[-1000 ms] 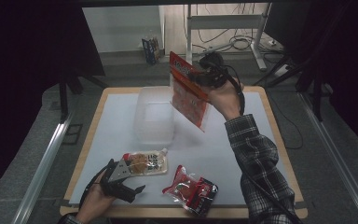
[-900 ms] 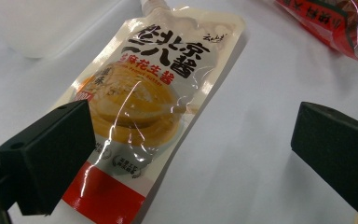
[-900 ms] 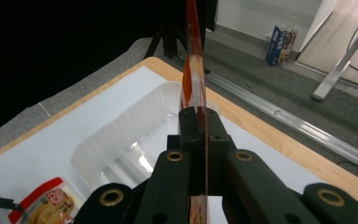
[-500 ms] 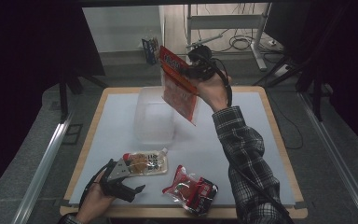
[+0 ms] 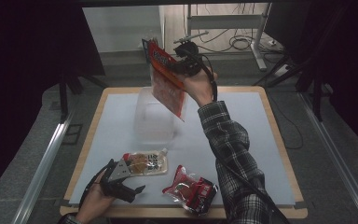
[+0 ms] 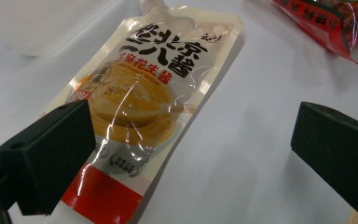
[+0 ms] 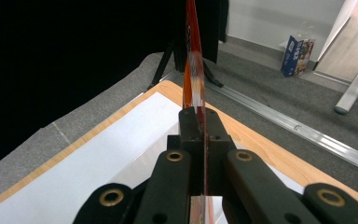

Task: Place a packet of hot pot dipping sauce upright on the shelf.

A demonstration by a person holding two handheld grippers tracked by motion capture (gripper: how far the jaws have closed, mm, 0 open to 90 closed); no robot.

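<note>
Since a second ago your right gripper (image 5: 179, 65) has carried the flat red printed foil packet (image 5: 168, 84) away from you and to the left in the high view, so it now hangs higher over the far rim of the clear plastic tub (image 5: 154, 116); your left gripper (image 5: 121, 179) has stayed put.

Nearest you, on the white sheet of the worktop (image 5: 261, 140), the left gripper's jaws stand wide apart and grasp nothing. Between them in the left gripper view lies the glossy cream spouted sauce pouch (image 6: 154, 102), flat, with black lettering and a red base. Just right of it sits a crinkled red-and-clear snack bag (image 5: 191, 191), apart from the pouch.

Farther off stands the translucent, soft-cornered tub, open at the top. Above it the right gripper's jaws are clenched on the red packet's upper edge (image 7: 193, 84), seen edge-on in the right gripper view, the packet hanging tilted.
</note>
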